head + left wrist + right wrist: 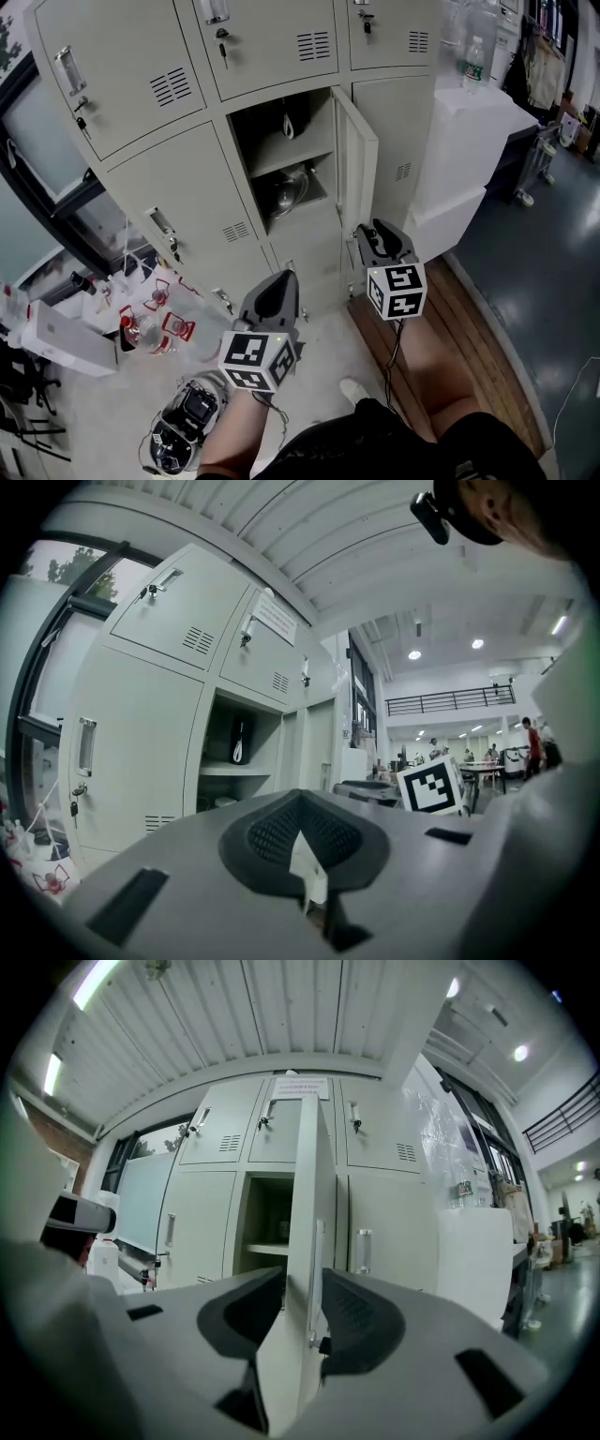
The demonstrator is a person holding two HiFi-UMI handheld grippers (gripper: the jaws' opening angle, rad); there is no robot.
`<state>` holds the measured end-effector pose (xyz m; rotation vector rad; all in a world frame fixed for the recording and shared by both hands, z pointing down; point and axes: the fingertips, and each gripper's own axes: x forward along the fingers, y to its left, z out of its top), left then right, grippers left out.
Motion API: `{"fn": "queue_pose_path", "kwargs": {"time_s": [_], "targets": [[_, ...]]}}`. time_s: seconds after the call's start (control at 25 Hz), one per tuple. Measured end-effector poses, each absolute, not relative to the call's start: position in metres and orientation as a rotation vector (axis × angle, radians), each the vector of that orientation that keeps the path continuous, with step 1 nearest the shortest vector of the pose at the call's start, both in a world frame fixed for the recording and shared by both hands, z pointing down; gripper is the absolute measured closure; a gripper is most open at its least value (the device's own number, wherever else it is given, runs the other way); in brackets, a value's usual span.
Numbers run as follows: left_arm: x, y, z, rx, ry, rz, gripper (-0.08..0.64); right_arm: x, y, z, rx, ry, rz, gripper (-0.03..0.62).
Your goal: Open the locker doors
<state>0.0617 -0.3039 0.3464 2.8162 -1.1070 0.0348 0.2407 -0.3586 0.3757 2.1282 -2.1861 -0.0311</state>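
Room with a bank of grey lockers [178, 178] on a pale floor, one middle door open, two grippers held level in front.
Far left on the floor: clutter of clear bottles with red tags [155, 314]. Left gripper [284, 275] points at the lower lockers, apart from them. Its jaws are together with nothing clamped, and a small pale sliver shows at the seam, can't tell what. Centre: open compartment [281, 150] with a shelf, a dark item hanging inside and something shiny below the shelf. Its door [356, 159] is swung out, hinged on the compartment's right side. Right gripper [367, 228] has its jaws clamped on the door's free edge, low down by the handle. Right of the lockers: white cabinet [469, 141] with a bottle [475, 64] on top, then wooden floor planks [469, 319].
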Motion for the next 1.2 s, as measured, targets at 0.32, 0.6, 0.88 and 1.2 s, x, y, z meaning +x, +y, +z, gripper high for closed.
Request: {"fn": "queue_pose_path", "kwargs": {"time_s": [0.32,0.6,0.88,1.2], "targets": [[0.062,-0.302,0.343,2.825,-1.112,0.042,0.561,0.261,-0.365,0.375,2.189,-2.086,-0.033,0.500],[0.063,-0.306,0.344,2.821,-1.122,0.040,0.561,0.293,-0.363,0.377,2.242,-2.062,0.025,0.508],[0.062,-0.313,0.344,2.799,-1.138,0.025,0.561,0.306,-0.361,0.377,2.249,-2.032,0.045,0.505],[0.053,-0.308,0.339,2.804,-1.150,0.018,0.561,0.298,-0.336,0.363,2.295,-1.989,-0.054,0.526]]}}
